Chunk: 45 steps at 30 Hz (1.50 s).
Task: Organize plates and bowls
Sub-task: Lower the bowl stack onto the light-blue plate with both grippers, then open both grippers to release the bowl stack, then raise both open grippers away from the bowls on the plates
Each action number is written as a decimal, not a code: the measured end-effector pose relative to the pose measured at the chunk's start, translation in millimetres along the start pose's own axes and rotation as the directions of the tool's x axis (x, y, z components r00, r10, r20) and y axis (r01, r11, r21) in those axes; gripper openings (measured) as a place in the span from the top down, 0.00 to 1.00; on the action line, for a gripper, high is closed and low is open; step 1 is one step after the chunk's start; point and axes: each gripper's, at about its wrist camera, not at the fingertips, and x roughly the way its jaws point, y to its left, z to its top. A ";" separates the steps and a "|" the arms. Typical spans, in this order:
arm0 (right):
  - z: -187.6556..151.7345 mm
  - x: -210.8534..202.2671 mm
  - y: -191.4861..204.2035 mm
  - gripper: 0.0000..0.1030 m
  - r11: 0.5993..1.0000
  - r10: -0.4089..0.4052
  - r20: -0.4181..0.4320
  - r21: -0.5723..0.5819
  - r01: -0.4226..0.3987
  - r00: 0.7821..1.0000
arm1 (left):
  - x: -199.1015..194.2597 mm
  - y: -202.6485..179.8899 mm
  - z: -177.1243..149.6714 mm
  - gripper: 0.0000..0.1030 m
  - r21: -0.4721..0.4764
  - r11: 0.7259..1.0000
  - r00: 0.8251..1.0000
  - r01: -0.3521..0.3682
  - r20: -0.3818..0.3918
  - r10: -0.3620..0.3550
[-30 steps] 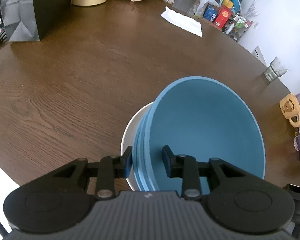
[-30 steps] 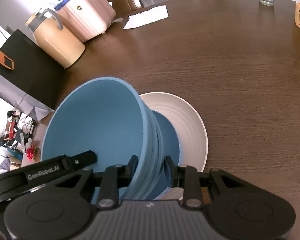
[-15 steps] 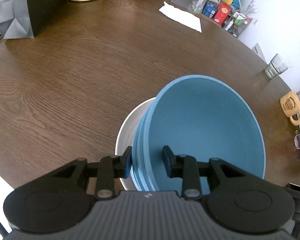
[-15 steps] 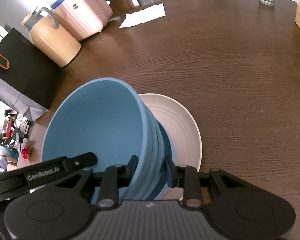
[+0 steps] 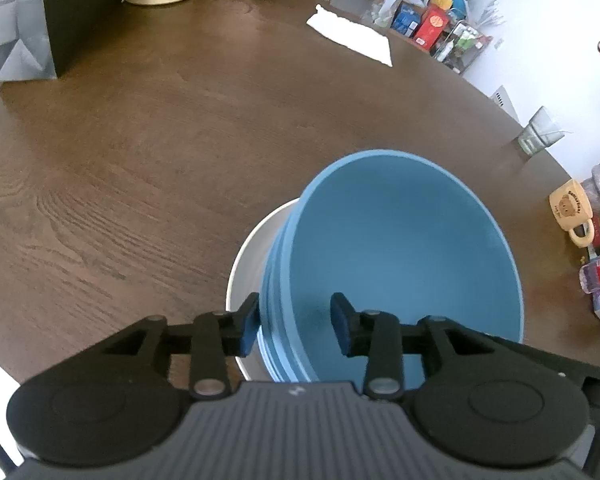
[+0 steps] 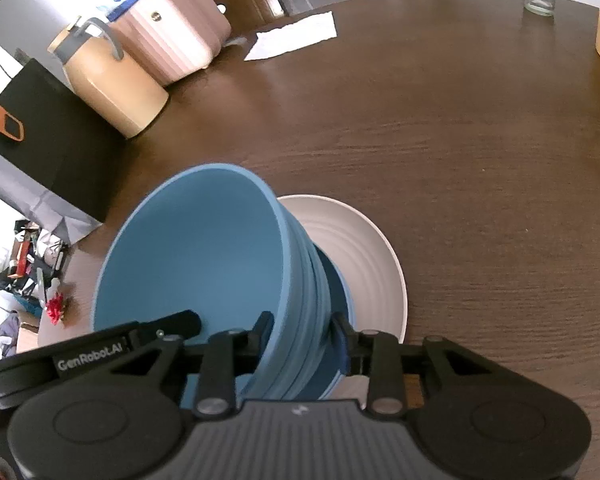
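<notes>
A stack of nested blue bowls (image 5: 400,248) stands on a white ribbed plate (image 5: 252,256) on the dark wooden table. My left gripper (image 5: 294,326) straddles the stack's near left rim, one finger inside, one outside, closed on it. My right gripper (image 6: 302,338) straddles the right rim of the same blue bowls (image 6: 196,256) and is closed on it. The white plate (image 6: 364,256) shows to the right beneath the stack, with a darker blue dish (image 6: 338,292) between it and the bowls. The left gripper's body (image 6: 88,356) shows at the lower left of the right wrist view.
A black paper bag (image 6: 40,140), a tan jug (image 6: 112,76) and a pink case (image 6: 172,32) stand at the far left. A white napkin (image 5: 352,40) lies far back. A glass (image 5: 538,134) and a bear mug (image 5: 572,210) stand at the right edge.
Both grippers keep their hold on the bowl rims. The views shifted slightly, so the stack and plate sit a little differently against the table.
</notes>
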 end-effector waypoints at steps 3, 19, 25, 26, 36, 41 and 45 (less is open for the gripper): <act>-0.1 -9.7 2.3 0.56 1.000 0.014 0.030 -0.017 -0.014 0.999 | -7.0 -0.5 -0.2 0.54 0.011 1.000 1.000 -0.003 0.023 0.002; -33.7 -68.5 4.3 0.04 0.986 0.066 0.363 -0.169 -0.004 0.929 | -59.3 15.7 -28.8 0.00 0.125 0.992 0.959 0.004 0.281 -0.040; -67.6 -81.3 8.4 0.00 0.971 0.052 0.479 -0.229 0.067 0.876 | -73.6 26.8 -57.0 0.00 0.142 0.987 0.898 -0.072 0.441 0.001; -73.7 -81.6 8.3 0.00 0.970 0.049 0.493 -0.231 0.077 0.869 | -76.2 28.6 -62.4 0.00 0.141 0.986 0.884 -0.084 0.468 0.008; -138.0 -85.4 27.8 0.00 0.923 -0.034 0.646 -0.272 0.272 0.762 | -95.8 49.1 -109.2 0.00 0.133 0.983 0.800 -0.128 0.599 0.023; -164.6 -88.0 32.1 0.00 0.917 -0.026 0.662 -0.284 0.282 0.749 | -102.5 59.5 -128.6 0.00 0.119 0.981 0.781 -0.150 0.622 0.044; -185.2 -90.2 34.0 0.00 0.912 -0.021 0.675 -0.290 0.291 0.738 | -109.9 63.8 -151.0 0.00 0.131 0.976 0.754 -0.172 0.655 0.045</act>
